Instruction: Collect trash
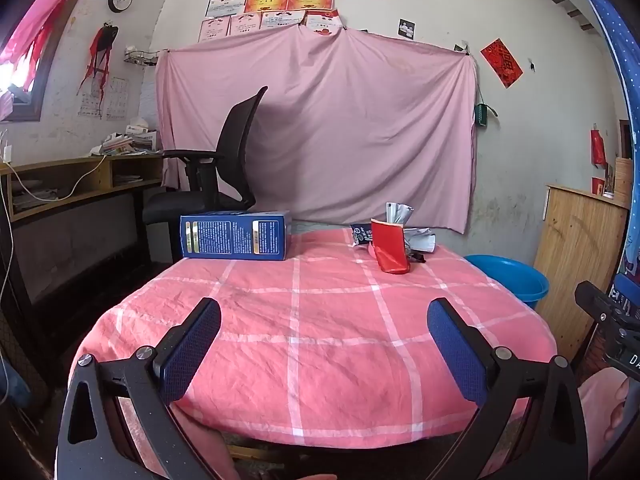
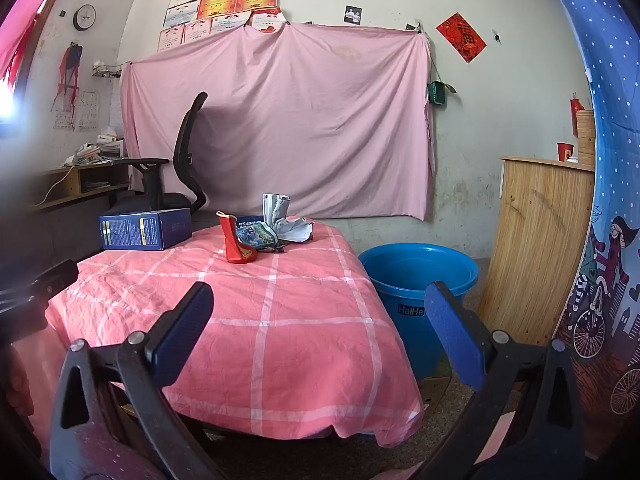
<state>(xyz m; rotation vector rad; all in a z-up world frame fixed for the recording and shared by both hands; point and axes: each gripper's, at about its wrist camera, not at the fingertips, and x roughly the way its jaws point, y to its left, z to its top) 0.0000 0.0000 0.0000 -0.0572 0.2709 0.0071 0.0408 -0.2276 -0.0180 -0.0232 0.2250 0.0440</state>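
The left claw (image 1: 324,354) and right claw (image 2: 318,334) both gape wide with nothing between them, hovering over the near edge of the round worktop in its pink checked cloth (image 1: 320,320). The trash sits at the far rim: a red foil pouch (image 1: 390,250) at twelve o'clock, crumpled grey wrappers (image 1: 416,236) just behind it, and a dark blue cardboard box (image 1: 236,236) at eleven (overhanging the edge). The cloth between is bare. A blue plastic bucket (image 2: 420,276) stands on the floor at two o'clock, beside the worktop.

left wrist: near table (image 1: 320,340) edge, facing wall | right wrist: same, rightward
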